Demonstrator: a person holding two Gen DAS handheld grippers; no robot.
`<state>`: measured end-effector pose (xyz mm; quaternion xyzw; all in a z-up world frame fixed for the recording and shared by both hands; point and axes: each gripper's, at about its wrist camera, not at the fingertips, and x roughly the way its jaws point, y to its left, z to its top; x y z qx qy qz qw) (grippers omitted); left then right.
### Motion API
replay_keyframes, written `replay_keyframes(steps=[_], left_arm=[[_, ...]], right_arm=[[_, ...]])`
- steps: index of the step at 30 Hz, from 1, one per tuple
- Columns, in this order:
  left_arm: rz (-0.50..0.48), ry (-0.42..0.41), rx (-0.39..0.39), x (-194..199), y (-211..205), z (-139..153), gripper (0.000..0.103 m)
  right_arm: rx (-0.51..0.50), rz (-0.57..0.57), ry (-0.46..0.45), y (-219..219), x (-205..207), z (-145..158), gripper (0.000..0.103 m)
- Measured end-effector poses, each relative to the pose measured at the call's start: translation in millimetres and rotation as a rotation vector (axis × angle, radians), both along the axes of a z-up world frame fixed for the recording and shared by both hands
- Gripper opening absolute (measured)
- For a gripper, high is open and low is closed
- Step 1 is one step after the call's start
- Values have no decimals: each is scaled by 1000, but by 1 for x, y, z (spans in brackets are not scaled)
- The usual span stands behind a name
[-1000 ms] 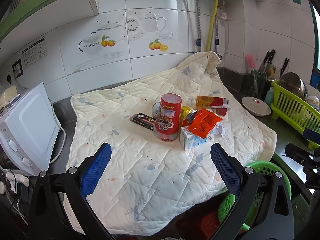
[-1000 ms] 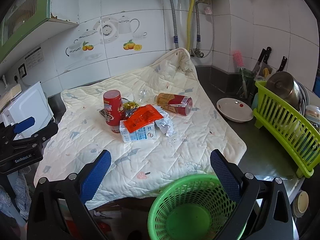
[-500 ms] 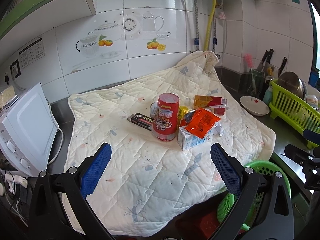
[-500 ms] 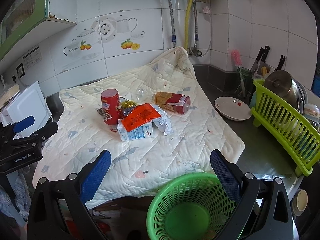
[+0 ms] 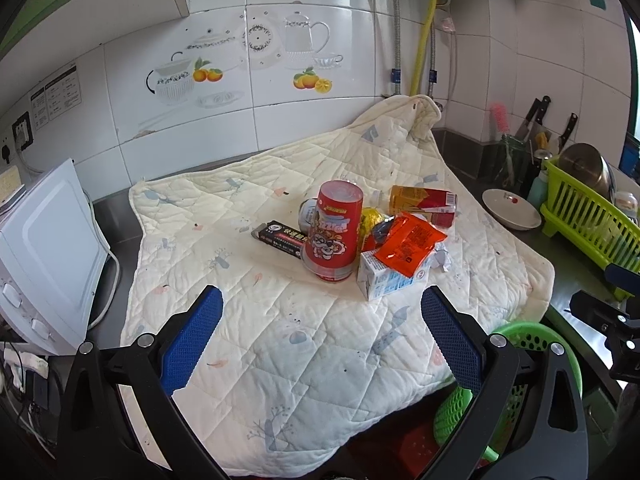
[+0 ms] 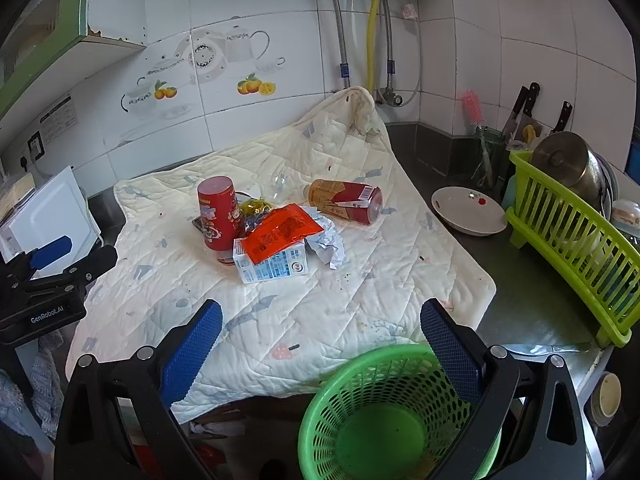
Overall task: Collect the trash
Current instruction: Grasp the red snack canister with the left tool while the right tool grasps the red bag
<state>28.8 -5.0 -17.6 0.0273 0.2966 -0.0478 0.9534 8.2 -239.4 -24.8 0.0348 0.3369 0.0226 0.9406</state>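
Note:
A heap of trash lies mid-quilt: an upturned red cup, a white milk carton under an orange wrapper, a black box, a bottle on its side, crumpled paper and a gold wrapper. A green mesh basket stands below the quilt's near edge. My left gripper is open, short of the heap. My right gripper is open above the basket, holding nothing.
The quilt covers a steel counter. A white appliance stands left. A white dish, a green dish rack with a pot, and knives stand right.
Both wrist views have edged slightly closer to the quilt and the trash heap. Both grippers stay open; no piece of trash has moved.

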Motion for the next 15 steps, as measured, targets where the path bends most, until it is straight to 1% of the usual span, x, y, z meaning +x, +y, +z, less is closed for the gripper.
replay_keyframes(steps=[2,10,15], left_arm=[[-1,4,0,5,2,-1,95],[-12,20,-15,35,19,-7,91],[-60,31,-28,65,23,-15,91]], right_arm=[[2,-2,6,2,5,-2,96],[27,-7,41,9,35,-12,96],[19,-10,56,15,51,-17,96]])
